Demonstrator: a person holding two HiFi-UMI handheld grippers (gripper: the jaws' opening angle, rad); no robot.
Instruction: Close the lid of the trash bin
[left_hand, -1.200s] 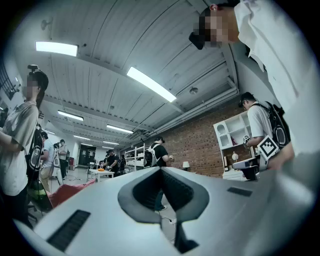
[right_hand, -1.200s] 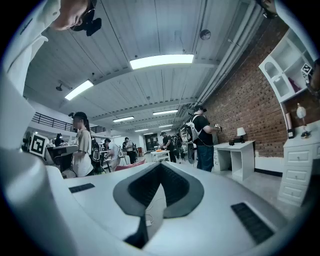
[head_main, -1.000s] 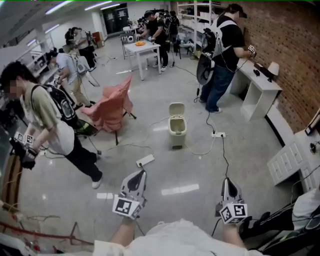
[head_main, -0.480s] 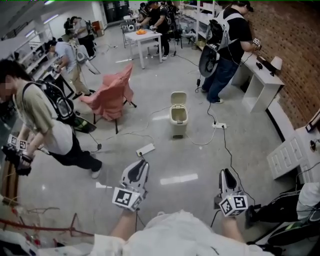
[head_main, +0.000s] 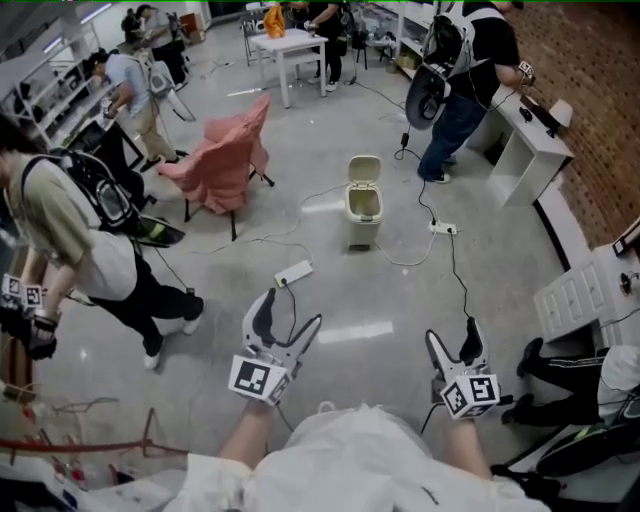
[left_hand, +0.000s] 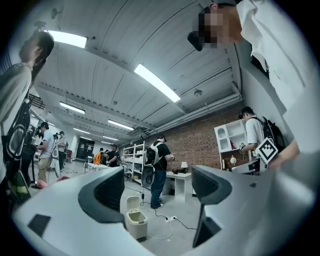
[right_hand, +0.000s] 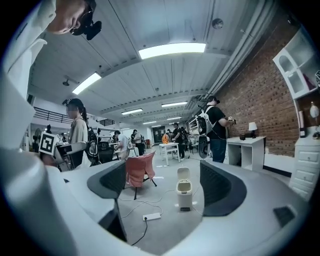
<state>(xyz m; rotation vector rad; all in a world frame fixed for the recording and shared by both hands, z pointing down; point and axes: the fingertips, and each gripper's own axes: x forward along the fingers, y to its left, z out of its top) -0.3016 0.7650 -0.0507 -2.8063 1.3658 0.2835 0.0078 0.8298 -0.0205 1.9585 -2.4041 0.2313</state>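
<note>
A small cream trash bin (head_main: 362, 208) stands on the grey floor some way ahead of me, its lid (head_main: 365, 167) tipped up and open. Both gripper views show it far beyond the jaws, as the bin (left_hand: 136, 221) and the bin (right_hand: 184, 193). My left gripper (head_main: 288, 312) is low at centre-left and its jaws are opening, with nothing between them. My right gripper (head_main: 452, 338) at lower right is opening as well and is also empty. In their own views, the left gripper (left_hand: 159, 187) and the right gripper (right_hand: 162, 182) frame the distant bin.
A white power strip (head_main: 293, 272) and loose cables lie on the floor between me and the bin. A chair draped in pink cloth (head_main: 225, 160) stands to the bin's left. One person (head_main: 80, 250) walks at left; another (head_main: 470, 70) stands at a white desk (head_main: 535, 150). White drawers (head_main: 585, 310) are at right.
Both grippers were shut in the earlier frames and now stand open. Both have moved forward toward the bin. The person at left has stepped further left.
</note>
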